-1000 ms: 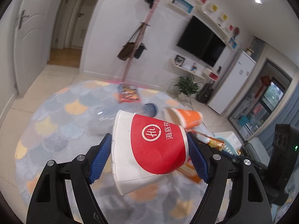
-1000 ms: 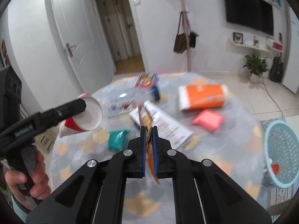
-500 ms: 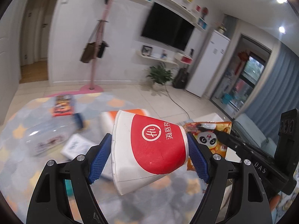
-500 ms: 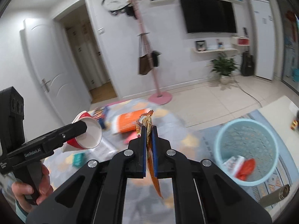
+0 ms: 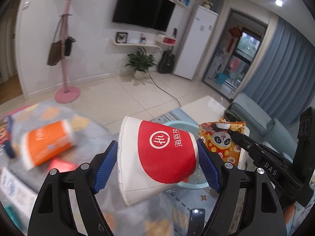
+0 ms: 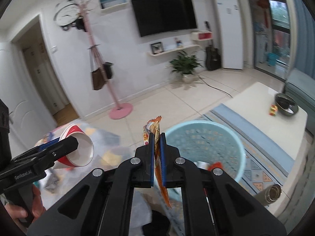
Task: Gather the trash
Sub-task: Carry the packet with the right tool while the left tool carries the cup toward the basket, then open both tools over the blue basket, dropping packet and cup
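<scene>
The pale blue basket [image 6: 206,137] sits on the floor rug just ahead of both tools, a few scraps already inside. The left gripper [image 5: 157,163] is clamped across a red-and-white paper cup [image 5: 157,157], held on its side. The right gripper [image 6: 157,155] is pinched tight on a panda snack wrapper [image 5: 222,143]. This looks like the carry-and-drop step: each needs positioning over the rim, then letting go. Litter on the round mat [image 5: 94,125] is blurred.

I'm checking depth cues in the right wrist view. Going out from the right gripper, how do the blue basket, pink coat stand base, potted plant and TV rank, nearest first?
1. Blue basket, just ahead, slightly right of the right gripper.
2. Pink coat stand base, on the floor, ahead-left.
3. Potted plant, by the far wall.
4. TV, on that wall above.
</scene>
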The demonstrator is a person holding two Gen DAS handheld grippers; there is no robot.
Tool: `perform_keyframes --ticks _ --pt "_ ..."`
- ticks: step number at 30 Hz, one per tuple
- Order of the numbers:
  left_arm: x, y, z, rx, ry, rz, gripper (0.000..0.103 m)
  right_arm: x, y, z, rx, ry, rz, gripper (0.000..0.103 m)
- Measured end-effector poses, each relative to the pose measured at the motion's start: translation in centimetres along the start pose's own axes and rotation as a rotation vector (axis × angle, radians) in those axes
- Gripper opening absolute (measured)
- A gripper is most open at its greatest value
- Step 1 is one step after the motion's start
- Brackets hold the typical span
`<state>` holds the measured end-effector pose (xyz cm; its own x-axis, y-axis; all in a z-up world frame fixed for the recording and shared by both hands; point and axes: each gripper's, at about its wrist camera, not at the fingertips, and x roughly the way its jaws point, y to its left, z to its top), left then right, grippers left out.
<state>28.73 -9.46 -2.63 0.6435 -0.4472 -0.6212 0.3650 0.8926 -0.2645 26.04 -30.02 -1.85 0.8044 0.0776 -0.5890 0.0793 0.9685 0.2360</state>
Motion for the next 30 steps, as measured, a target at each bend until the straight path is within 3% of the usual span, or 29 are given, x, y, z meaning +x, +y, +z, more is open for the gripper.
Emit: perform_keyframes --ticks 8,16,18,21,23,30 --pt "7.7 -2.4 -0.4 -0.013 0.112 -0.079 0.077 4.5 -5.1 -1.4 0.078 0.025 -0.101 0.004" --pt "12.1 -3.4 -1.3 -0.032 0.187 -0.105 0.078 8.2 -8.5 -3.3 0.152 0.112 -0.149 0.005" --pt "12.8 -3.5 -1.3 -0.043 0.199 -0.109 0.079 8.6 -8.8 -3.5 0.171 0.134 -0.14 0.008" --pt "13.4 -3.5 -1.4 -0.051 0.22 -0.108 0.079 8.6 -9.4 -3.7 0.185 0.143 -0.15 0.029" --pt "13.2 -3.9 -1.5 -0.047 0.217 -0.106 0.079 8.3 -9.5 -3.8 0.18 0.127 -0.162 0.05" --pt "9.7 -3.1 -1.3 -0.041 0.156 -0.098 0.087 6.5 -8.2 -3.6 0.173 0.107 -0.116 0.05"
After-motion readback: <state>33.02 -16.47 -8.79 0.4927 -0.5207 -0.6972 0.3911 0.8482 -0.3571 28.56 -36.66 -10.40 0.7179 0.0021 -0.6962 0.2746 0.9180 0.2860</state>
